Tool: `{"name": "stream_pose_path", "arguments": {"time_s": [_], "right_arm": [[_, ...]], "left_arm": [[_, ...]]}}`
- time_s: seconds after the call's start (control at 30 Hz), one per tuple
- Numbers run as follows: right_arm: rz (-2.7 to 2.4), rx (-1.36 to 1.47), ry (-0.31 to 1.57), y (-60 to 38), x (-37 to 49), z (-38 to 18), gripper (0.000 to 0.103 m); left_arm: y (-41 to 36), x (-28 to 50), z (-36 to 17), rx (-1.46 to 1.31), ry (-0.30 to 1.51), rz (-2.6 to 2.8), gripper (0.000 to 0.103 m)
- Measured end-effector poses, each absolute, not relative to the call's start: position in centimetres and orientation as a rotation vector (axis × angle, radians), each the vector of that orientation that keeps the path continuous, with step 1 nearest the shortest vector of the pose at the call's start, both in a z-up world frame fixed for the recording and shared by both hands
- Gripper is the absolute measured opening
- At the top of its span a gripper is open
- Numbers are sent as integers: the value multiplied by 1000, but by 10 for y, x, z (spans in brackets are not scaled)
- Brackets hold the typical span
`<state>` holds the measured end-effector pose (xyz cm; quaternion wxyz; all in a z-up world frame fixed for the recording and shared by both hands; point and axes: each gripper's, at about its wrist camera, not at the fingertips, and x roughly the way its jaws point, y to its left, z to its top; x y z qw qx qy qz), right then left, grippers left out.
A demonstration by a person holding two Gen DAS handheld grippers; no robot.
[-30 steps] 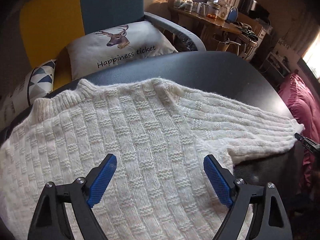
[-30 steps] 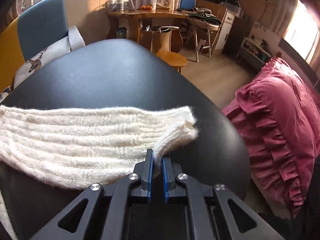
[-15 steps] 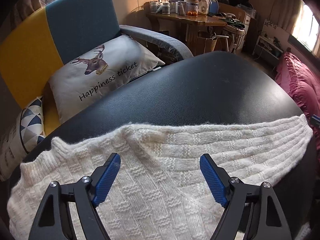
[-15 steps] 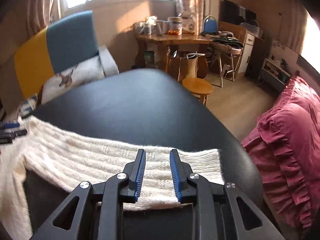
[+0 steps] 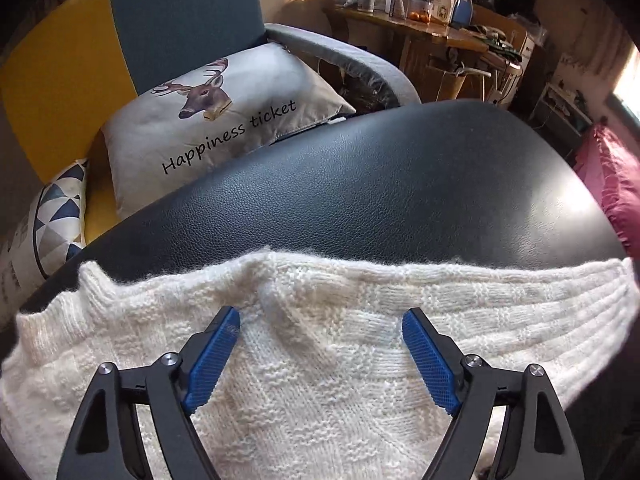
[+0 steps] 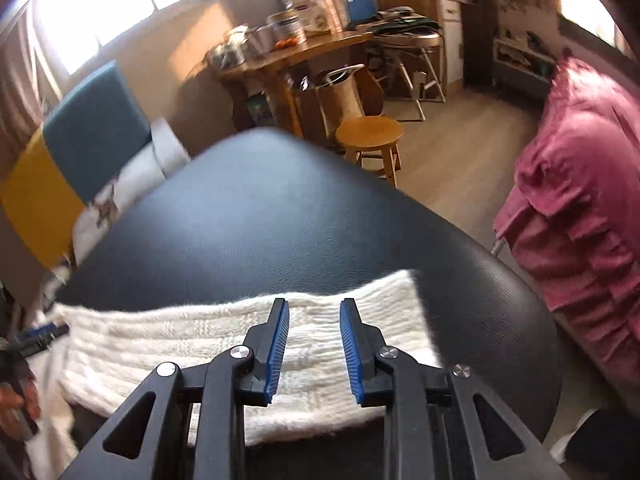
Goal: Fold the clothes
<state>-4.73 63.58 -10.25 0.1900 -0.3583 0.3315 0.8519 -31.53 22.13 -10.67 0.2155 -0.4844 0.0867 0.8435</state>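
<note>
We look from the left hand-held gripper (image 5: 320, 354), low and close over the white sweater (image 5: 320, 400), facing across the black desk (image 5: 380, 184) toward the sofa (image 5: 160, 20). From the right hand-held gripper (image 6: 312, 338) we sit just above the sleeve (image 6: 200, 340). The 2 views share desk, sofa and wooden table (image 6: 304, 48).

Cream chunky-knit sweater (image 5: 320, 380): lower body cut off by bottom edge in left wrist view, sleeve cuff runs off right edge. Right wrist view is motion-blurred; cluttered wooden side table (image 6: 304, 46) items unreadable. Hand (image 6: 16, 408) at left edge mostly cropped.
</note>
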Motion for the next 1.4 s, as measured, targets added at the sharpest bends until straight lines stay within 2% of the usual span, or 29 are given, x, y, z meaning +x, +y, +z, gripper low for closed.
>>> {"name": "stream_pose_path", "arguments": {"time_s": [0.1,0.23,0.37,0.5,0.53,0.6,0.67,0.73,0.8,0.9,1.07,1.33,1.4], "right_arm": [[2316,-907,1252,667,-4,-116,27],[2227,-834,1558,682,24,-146,30],[2179,-791,1732,682,17,-166,29],[2236,-816,1728,668,-7,-162,29],[2266,-809,1700,663,-12,-158,31],[2351,-786,1513,653,-18,-139,31],[2318,-948,1201,644,-28,-130,27],[2230,-1106,850,633,-37,-121,12],[2171,-1128,558,619,-37,-105,21],[2297,-1047,456,595,-30,-77,25],[2687,-1184,368,511,-72,-58,26],[2890,-1531,34,367,-160,-89,26],[2862,-1593,12,356,-180,-102,26]], "left_arm": [[206,-303,-96,-1318,174,2341,85],[188,-276,-89,-1311,114,2329,85],[174,-246,-91,-1331,94,2319,85],[161,-225,-98,-1369,62,2301,85],[160,-221,-99,-1378,63,2300,85],[158,-217,-103,-1394,79,2301,85],[159,-213,-104,-1396,120,2311,85],[159,-210,-105,-1387,196,2339,85],[157,-206,-102,-1367,229,2355,85],[155,-199,-96,-1322,265,2370,85],[158,-180,-89,-1259,262,2323,85],[172,-151,-83,-1207,57,2128,84],[183,-150,-79,-1188,24,2076,84]]}}
